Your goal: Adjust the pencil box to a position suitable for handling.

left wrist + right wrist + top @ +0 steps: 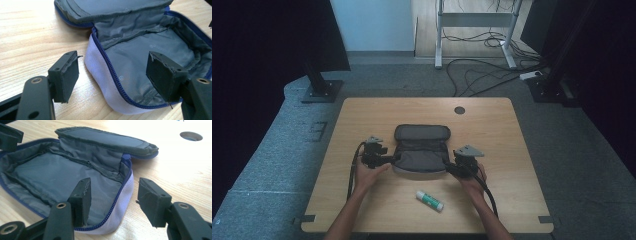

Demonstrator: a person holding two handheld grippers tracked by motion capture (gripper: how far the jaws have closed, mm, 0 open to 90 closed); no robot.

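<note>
High view puts my left gripper [384, 159] and right gripper [452, 167] at the 2 ends of the grey pouch [421, 150] mid-table, jaws spread astride its rims, pinching nothing. Pouch lies unzipped and empty; next, I judge, the glue stick [430, 200] goes in.

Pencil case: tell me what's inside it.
The open pencil case shows bare grey lining and nothing lying in it. A sewn inner pocket at the hinge keeps its contents hidden. The glue stick lies outside on the table.
</note>
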